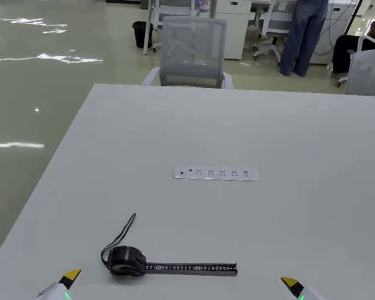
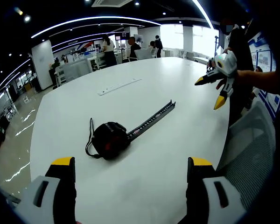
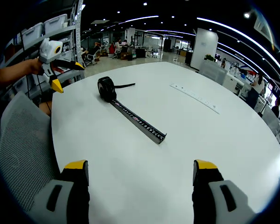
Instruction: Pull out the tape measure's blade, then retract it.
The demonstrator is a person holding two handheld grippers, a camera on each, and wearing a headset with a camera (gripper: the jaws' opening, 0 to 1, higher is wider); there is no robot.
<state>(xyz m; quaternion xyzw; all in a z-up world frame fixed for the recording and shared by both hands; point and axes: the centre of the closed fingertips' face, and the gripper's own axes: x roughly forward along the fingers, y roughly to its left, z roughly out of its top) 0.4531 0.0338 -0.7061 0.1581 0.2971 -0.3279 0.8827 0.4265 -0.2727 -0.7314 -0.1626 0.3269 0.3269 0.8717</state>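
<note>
the black round tape measure (image 1: 126, 260) lies by the white worktop's (image 1: 237, 125) near edge, case nearer the spread, empty left gripper (image 2: 130, 161), its pulled-out dark blade (image 1: 190, 269) running along that edge with its tip toward the equally spread right gripper (image 3: 140, 164).

A white power strip (image 1: 215, 173) lay flat near the middle of a broad white table (image 1: 300, 125). A grey mesh chair (image 1: 192, 53) stood at the far edge. Beyond it, a person in jeans (image 1: 305, 34) stood among desks on a glossy floor (image 1: 37, 94).
</note>
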